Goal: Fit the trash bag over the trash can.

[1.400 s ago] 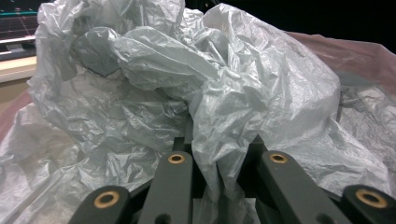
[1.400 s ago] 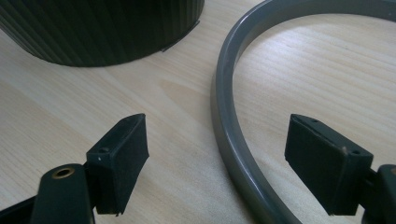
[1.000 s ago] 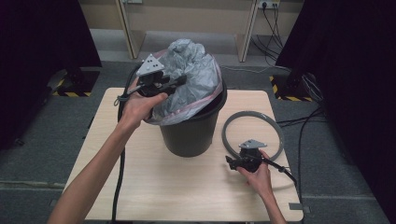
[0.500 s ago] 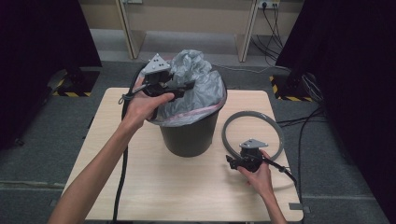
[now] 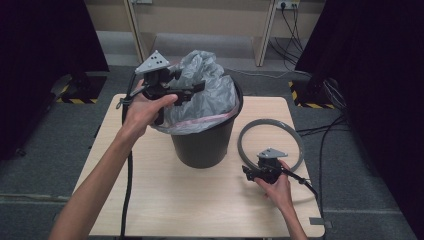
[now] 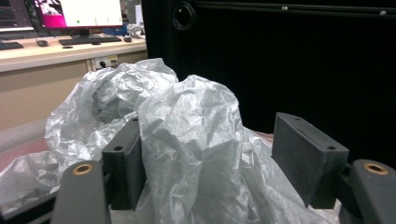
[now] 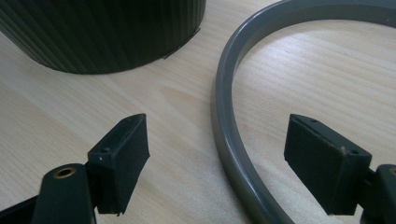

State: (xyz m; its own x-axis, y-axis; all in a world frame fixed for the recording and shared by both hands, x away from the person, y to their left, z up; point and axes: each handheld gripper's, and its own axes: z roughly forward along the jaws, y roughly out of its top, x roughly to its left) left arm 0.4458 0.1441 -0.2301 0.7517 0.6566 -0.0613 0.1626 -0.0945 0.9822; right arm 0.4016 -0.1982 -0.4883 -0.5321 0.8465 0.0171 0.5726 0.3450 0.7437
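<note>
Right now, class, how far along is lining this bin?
Done: the grey bag sits in the black bin, its edge folded over the rim. In hand: the left gripper has just been opening, bag bunched between its jaws. Left: the grey ring lies on the table between the open right gripper jaws, not fitted.

Crinkled glossy grey plastic bag (image 6: 187,140), ribbed matt black plastic bin (image 5: 202,145), smooth grey plastic ring (image 7: 229,140), pale wood-grain table (image 5: 175,200).

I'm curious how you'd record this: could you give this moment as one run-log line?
left hand-held gripper: jaws just opening, grey bag between | right hand-held gripper: open astride grey ring | black bin: upright
</note>
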